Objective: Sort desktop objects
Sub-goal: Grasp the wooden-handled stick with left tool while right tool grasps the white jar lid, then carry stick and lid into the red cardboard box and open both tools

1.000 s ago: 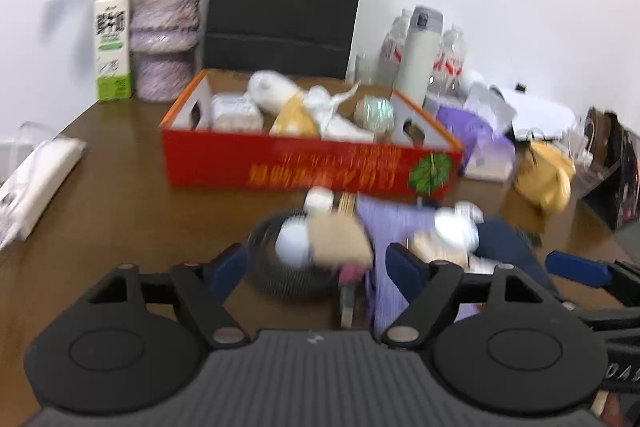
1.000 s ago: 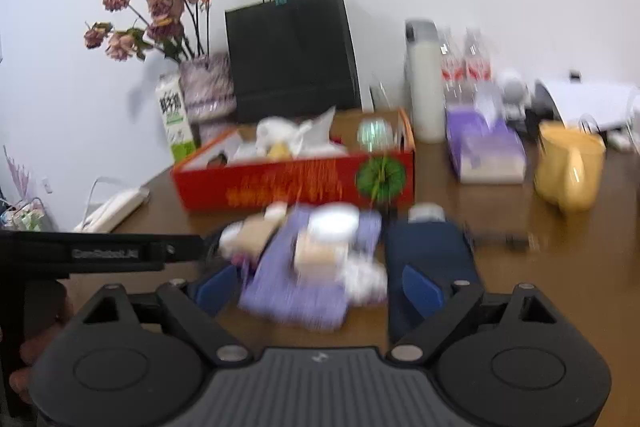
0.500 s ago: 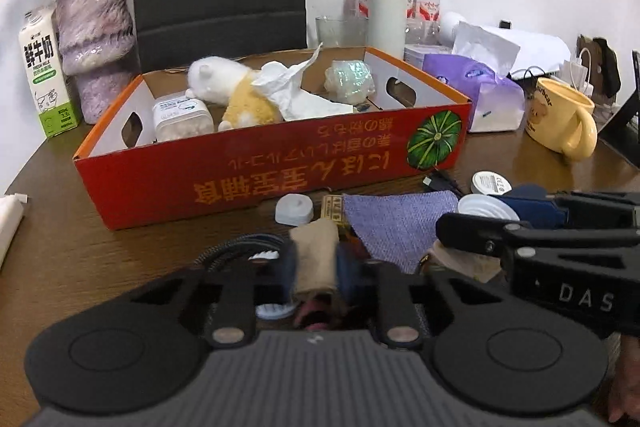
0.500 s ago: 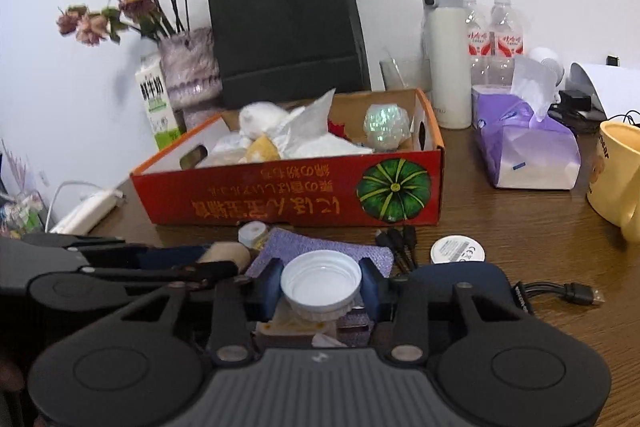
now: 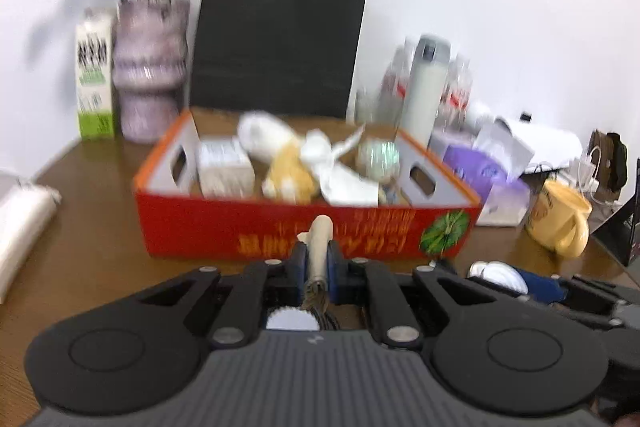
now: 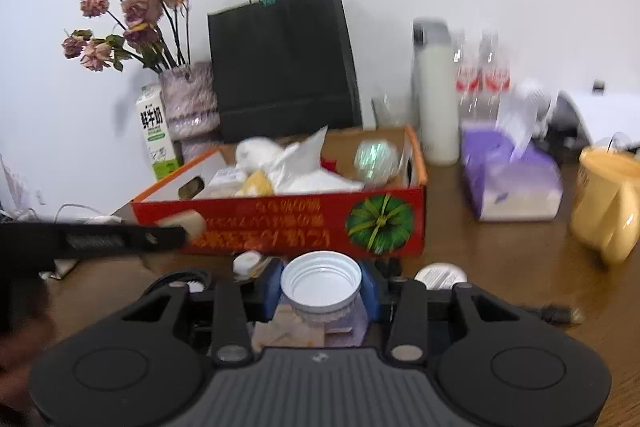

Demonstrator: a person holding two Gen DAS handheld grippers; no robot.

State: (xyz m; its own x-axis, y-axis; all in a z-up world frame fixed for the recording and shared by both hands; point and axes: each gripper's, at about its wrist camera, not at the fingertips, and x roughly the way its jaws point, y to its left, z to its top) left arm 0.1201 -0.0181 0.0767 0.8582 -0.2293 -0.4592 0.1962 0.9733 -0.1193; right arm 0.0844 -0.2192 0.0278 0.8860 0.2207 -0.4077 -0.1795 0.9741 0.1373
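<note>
The red box [image 6: 304, 223] of sorted clutter sits mid-desk [image 6: 500, 267], with a black paper bag [image 6: 284, 67] against the white wall behind. My left claw [image 5: 317, 261] grips a tan roll [image 5: 319, 247]; my right claw [image 6: 321, 287] pinches a white lid [image 6: 321, 281], both near the box's front.

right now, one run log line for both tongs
left tongs: shut on beige cloth strip | right tongs: shut on white plastic lid | red cardboard box: ahead, not reached

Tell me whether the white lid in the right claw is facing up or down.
Facing up: the white lid shows its hollow, threaded inside to the camera, pinched between the right claw pads.
</note>
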